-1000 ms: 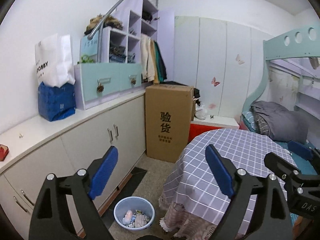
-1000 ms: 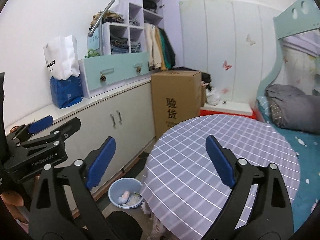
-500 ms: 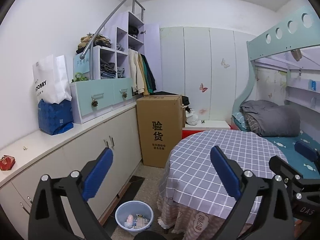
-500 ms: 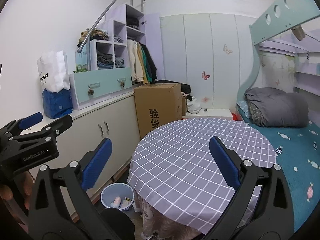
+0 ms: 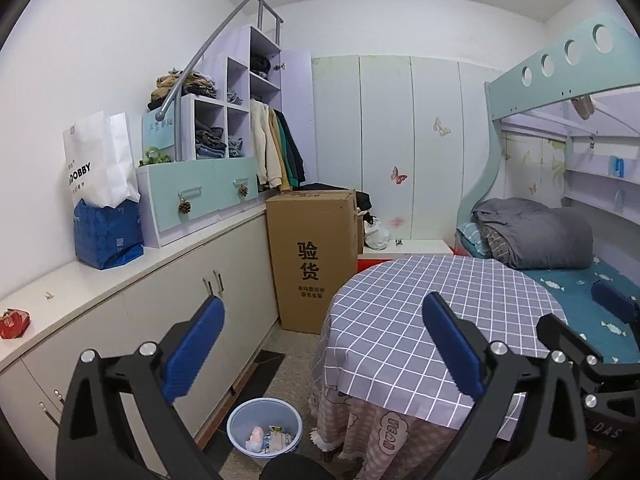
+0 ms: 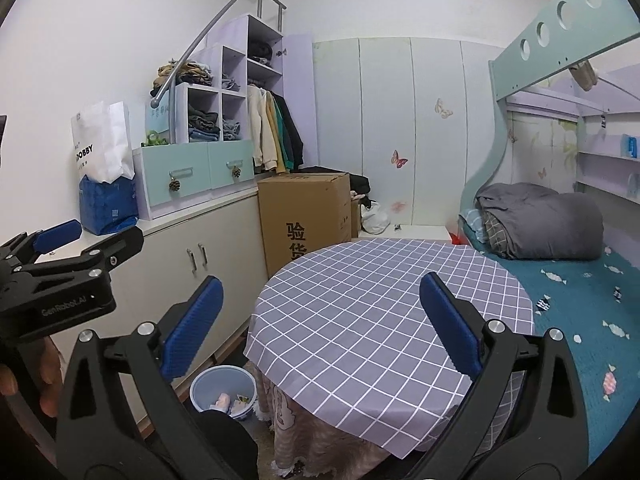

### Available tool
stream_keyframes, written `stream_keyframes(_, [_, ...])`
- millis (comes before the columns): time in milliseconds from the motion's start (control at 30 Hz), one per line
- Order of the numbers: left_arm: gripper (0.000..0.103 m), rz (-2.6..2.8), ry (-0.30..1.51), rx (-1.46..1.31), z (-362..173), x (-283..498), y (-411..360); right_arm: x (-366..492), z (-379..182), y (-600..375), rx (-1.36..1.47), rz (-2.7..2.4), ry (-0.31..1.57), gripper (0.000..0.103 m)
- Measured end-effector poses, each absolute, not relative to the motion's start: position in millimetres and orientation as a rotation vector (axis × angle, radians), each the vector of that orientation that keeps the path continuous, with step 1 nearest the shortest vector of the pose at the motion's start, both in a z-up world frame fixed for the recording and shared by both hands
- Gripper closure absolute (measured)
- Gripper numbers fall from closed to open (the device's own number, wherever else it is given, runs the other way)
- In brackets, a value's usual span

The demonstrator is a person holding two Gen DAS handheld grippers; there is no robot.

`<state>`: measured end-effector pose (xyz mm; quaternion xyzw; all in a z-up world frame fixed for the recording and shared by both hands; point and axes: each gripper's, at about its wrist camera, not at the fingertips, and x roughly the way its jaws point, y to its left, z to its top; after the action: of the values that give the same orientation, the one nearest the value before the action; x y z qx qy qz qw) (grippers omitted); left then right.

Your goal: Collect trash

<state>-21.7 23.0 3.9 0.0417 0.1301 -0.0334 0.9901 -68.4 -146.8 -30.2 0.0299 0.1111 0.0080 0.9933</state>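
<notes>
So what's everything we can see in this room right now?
waste bin: one, blue, on the floor between cabinets and table, scraps inside
round table: one, grey checked cloth, centre
cardboard box: one, brown, beyond the table
red wrapper: one, on the counter, near left
paper bag: one, white, in a blue bag on the counter
bunk bed: one, teal, right, grey quilt on it
left gripper: one, black, blue fingers, open, empty
right gripper: one, same, open, empty
</notes>
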Motion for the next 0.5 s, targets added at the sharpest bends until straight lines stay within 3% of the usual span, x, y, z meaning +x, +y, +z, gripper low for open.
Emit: stream_keyframes(500, [0.006,-0.084,0.271,0.088,1.3,-21.7,18.4,-68.1,-34.4,-145.1,0.069,0.019,0.243,0.007])
